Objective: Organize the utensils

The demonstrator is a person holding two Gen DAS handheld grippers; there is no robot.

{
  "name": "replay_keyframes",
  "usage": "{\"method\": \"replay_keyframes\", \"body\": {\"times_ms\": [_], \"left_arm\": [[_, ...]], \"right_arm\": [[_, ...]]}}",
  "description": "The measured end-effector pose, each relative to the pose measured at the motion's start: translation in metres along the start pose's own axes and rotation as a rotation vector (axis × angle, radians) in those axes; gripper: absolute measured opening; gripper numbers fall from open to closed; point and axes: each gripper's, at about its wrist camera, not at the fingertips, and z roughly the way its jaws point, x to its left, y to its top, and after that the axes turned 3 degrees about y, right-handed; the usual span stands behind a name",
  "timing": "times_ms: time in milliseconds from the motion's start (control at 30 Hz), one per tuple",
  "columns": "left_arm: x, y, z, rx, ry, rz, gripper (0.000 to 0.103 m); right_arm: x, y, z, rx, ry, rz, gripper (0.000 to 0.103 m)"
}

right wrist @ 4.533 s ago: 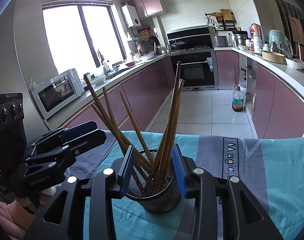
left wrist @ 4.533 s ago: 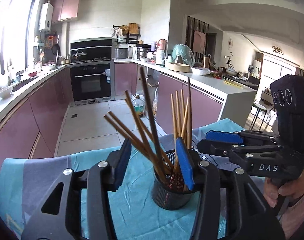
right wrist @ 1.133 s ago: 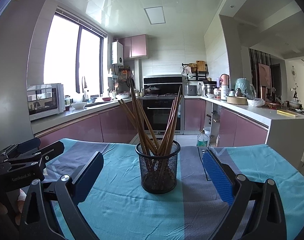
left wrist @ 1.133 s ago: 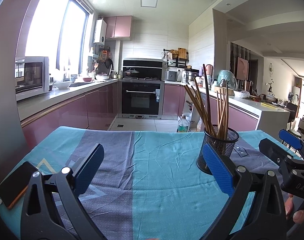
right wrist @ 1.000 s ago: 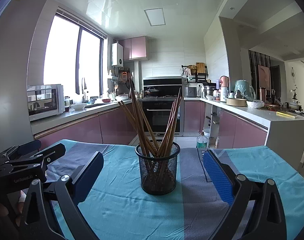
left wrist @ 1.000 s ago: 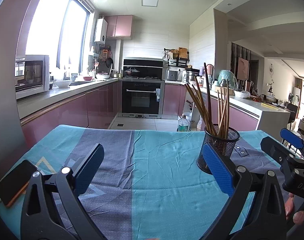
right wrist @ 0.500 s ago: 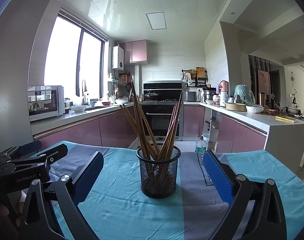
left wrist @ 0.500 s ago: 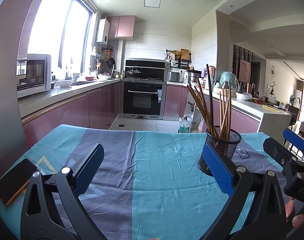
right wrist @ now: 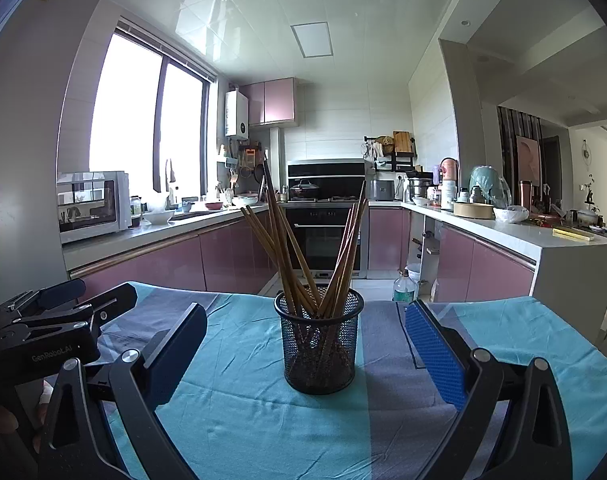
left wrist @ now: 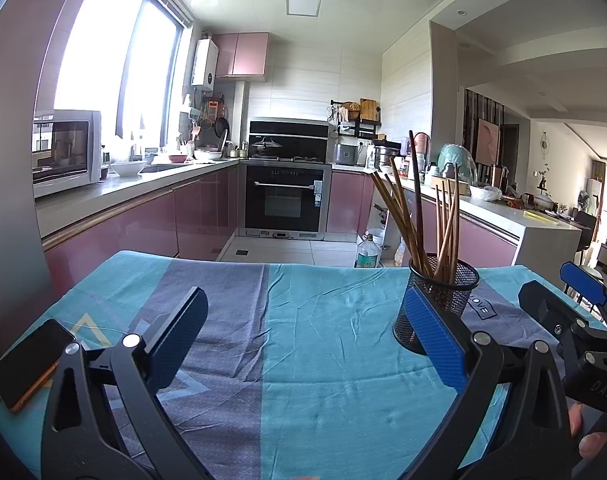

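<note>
While both your grippers sit low over the tablecloth, neither holds anything. Your right gripper (right wrist: pixel 305 356) has its jaws spread wide, blue pads (right wrist: pixel 433 356) facing each other, nothing between them but cloth. The mesh cup (right wrist: pixel 319 344) stands upright just beyond the gap, centred, clear of both pads. The chopsticks (right wrist: pixel 303 256) stand in it, fanned out: one bunch leans left, the other leans right, all ends down in the cup.

Your left gripper (left wrist: pixel 305 340) is spread wide too, empty. From its view the mesh cup (left wrist: pixel 439 304) is at the right, partly behind the right pad; contact can't be judged from this angle. The far-right edge shows your right gripper's body and your fingertips on its handle.

The tablecloth (right wrist: pixel 239 416) is teal with grey bands, wrinkled. A phone (left wrist: pixel 27 364) lies screen up at the near left edge of the cloth, well apart from the cup. Beyond the table: pink cabinets, an oven (right wrist: pixel 323 236) at the far wall, a microwave (right wrist: pixel 91 206) on the left counter.
</note>
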Motion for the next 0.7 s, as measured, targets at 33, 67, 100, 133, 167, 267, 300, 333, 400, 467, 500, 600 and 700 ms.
{"method": "replay_keyframes", "body": {"times_ms": [33,67,100,133,167,267,300,333,400,467,500,600,700], "left_arm": [[-0.0001,-0.0001,-0.0001,0.000,0.000,0.001,0.097],[-0.0004,-0.0001,-0.0002,-0.001,0.002,0.003,0.097],[-0.0009,-0.0002,-0.0002,-0.001,0.003,0.004,0.097],[-0.0009,-0.0003,-0.0004,-0.002,0.002,0.004,0.097],[-0.0011,-0.0004,-0.0001,-0.001,0.001,0.004,0.097],[-0.0015,-0.0005,-0.0005,0.000,0.002,0.004,0.097],[-0.0015,-0.0004,-0.0006,-0.001,0.004,0.003,0.097],[-0.0017,0.0000,-0.0006,-0.002,0.003,0.004,0.097],[-0.0026,0.0001,-0.0006,-0.003,0.004,0.004,0.097],[-0.0027,0.0001,-0.0006,-0.002,0.004,0.005,0.097],[-0.0025,0.0001,-0.0007,-0.003,0.004,0.005,0.097],[-0.0034,-0.0001,-0.0010,-0.004,0.003,0.005,0.097],[-0.0036,-0.0001,-0.0010,-0.004,0.003,0.006,0.097]], "right_arm": [[-0.0005,-0.0001,0.0007,0.000,0.001,0.001,0.096],[-0.0003,-0.0004,0.0002,0.000,-0.001,0.001,0.096],[-0.0003,-0.0005,0.0001,-0.001,-0.002,0.001,0.096],[-0.0004,-0.0004,0.0001,-0.002,0.000,0.001,0.096],[-0.0003,-0.0004,0.0002,0.000,0.000,0.001,0.096],[-0.0003,-0.0006,-0.0001,0.001,-0.001,0.001,0.096],[-0.0004,-0.0006,0.0000,0.001,0.000,0.002,0.096],[-0.0004,-0.0004,0.0002,0.002,0.000,0.002,0.096],[-0.0005,-0.0002,0.0002,0.003,0.001,0.003,0.096],[-0.0005,0.0000,0.0001,0.003,0.000,0.003,0.096],[-0.0007,0.0001,0.0001,0.003,0.000,0.003,0.096],[-0.0010,0.0003,0.0002,0.003,0.001,0.004,0.096],[-0.0017,0.0002,0.0004,0.006,0.002,0.006,0.096]]}}
